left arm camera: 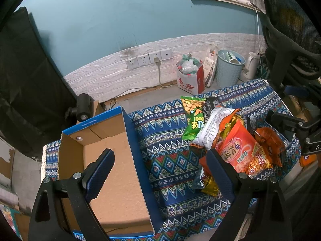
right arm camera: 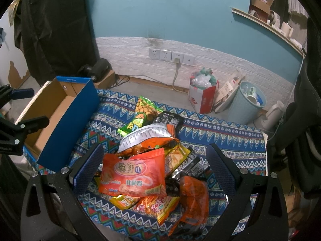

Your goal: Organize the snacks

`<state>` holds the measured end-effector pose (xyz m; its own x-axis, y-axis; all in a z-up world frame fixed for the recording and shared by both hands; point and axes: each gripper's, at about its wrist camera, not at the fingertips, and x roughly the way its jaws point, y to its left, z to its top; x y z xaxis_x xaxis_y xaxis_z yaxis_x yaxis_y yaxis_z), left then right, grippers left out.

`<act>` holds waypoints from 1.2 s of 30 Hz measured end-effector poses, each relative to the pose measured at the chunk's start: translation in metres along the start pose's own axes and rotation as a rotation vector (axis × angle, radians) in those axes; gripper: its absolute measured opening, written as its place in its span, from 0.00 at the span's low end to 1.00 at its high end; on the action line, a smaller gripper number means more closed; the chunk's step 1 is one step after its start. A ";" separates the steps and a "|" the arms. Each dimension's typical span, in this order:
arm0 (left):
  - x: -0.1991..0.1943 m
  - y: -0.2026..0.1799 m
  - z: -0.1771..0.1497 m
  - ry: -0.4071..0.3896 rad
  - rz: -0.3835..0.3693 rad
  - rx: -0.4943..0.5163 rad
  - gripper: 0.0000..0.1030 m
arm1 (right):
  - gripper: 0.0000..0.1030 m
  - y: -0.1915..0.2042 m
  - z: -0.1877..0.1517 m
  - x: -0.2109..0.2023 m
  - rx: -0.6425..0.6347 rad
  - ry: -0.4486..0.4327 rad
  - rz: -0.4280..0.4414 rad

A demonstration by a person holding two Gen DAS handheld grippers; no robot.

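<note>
The right gripper [right arm camera: 154, 166], jaws spread wide and pinching nothing, straddles the large orange crinkly foil snack bag [right arm camera: 133, 177] topping a loose heap. Closing here could catch neighbouring packets and drag the slippery pile apart. The left gripper [left arm camera: 160, 167], also spread, hovers over the one empty blue-sided cardboard box [left arm camera: 112, 150]. Roughly eight packets show; one green peanut bag [right arm camera: 141, 113] lies beyond the right jaws.

Box [left arm camera: 112, 156] interior lies open (blue wall [left arm camera: 138, 158] fences it); snack pile [right arm camera: 148, 164] crowds the cloth.
</note>
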<state>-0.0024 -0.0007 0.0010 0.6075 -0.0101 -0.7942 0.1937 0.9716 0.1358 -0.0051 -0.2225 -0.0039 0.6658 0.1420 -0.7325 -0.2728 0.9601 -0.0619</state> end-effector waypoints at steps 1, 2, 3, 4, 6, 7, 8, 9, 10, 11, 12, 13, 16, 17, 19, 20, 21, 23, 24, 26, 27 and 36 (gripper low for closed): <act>0.000 0.000 0.000 0.001 0.000 0.000 0.91 | 0.97 0.000 0.000 0.000 -0.001 0.001 0.000; 0.000 -0.001 -0.001 0.001 0.000 0.001 0.91 | 0.97 0.000 0.000 0.000 -0.001 0.001 -0.001; 0.001 -0.001 -0.002 0.002 0.000 0.002 0.91 | 0.97 0.000 0.000 0.000 -0.002 0.001 -0.001; 0.001 -0.001 -0.002 0.002 0.000 0.002 0.91 | 0.97 0.000 0.000 0.000 -0.002 0.001 0.000; 0.002 -0.002 -0.002 0.002 -0.001 0.004 0.91 | 0.97 0.000 0.000 0.000 -0.002 0.001 0.001; 0.002 -0.002 -0.002 0.002 0.000 0.005 0.91 | 0.97 0.000 0.000 0.000 -0.003 0.002 0.001; 0.002 -0.002 -0.002 0.002 0.000 0.006 0.91 | 0.97 0.000 0.001 0.000 -0.003 0.002 0.000; 0.002 -0.002 -0.002 0.003 0.001 0.005 0.91 | 0.97 0.000 0.000 0.000 -0.003 0.002 0.000; 0.003 -0.003 -0.003 0.003 0.001 0.007 0.91 | 0.97 0.000 0.001 0.000 -0.002 0.002 0.001; 0.003 -0.003 -0.003 0.004 0.001 0.007 0.91 | 0.97 0.000 0.001 0.000 -0.002 0.003 0.001; 0.003 -0.003 -0.003 0.004 0.001 0.007 0.91 | 0.97 0.000 0.000 0.000 -0.003 0.003 0.001; 0.003 -0.003 -0.003 0.004 0.002 0.007 0.91 | 0.97 0.000 0.000 0.000 -0.003 0.003 0.001; 0.003 -0.003 -0.004 0.004 0.002 0.007 0.91 | 0.97 0.001 0.000 0.000 -0.003 0.003 0.000; 0.003 -0.003 -0.003 0.004 0.001 0.008 0.91 | 0.97 0.001 0.000 0.000 -0.003 0.003 0.000; 0.003 -0.003 -0.003 0.004 0.002 0.009 0.91 | 0.97 0.001 0.000 0.000 -0.003 0.004 0.000; 0.003 -0.003 -0.003 0.005 0.001 0.009 0.91 | 0.97 0.001 0.000 0.000 -0.003 0.004 0.001; 0.003 -0.003 -0.004 0.005 0.000 0.009 0.91 | 0.97 0.001 -0.001 0.000 -0.003 0.004 0.000; 0.003 -0.003 -0.003 0.004 0.002 0.009 0.91 | 0.97 0.001 0.000 0.000 -0.003 0.004 0.000; 0.003 -0.003 -0.003 0.004 0.001 0.009 0.91 | 0.97 0.001 0.000 0.000 -0.002 0.004 0.000; 0.003 -0.003 -0.003 0.004 0.002 0.008 0.91 | 0.97 0.001 0.000 0.000 -0.002 0.005 0.000; 0.003 -0.003 -0.003 0.004 0.002 0.009 0.91 | 0.97 0.001 0.000 0.000 -0.003 0.005 0.000; 0.004 -0.004 -0.005 0.006 0.003 0.012 0.91 | 0.97 0.002 -0.003 0.001 -0.008 0.006 0.000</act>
<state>-0.0045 -0.0033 -0.0053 0.6033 -0.0061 -0.7975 0.2013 0.9687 0.1449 -0.0071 -0.2212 -0.0064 0.6614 0.1405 -0.7368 -0.2782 0.9582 -0.0670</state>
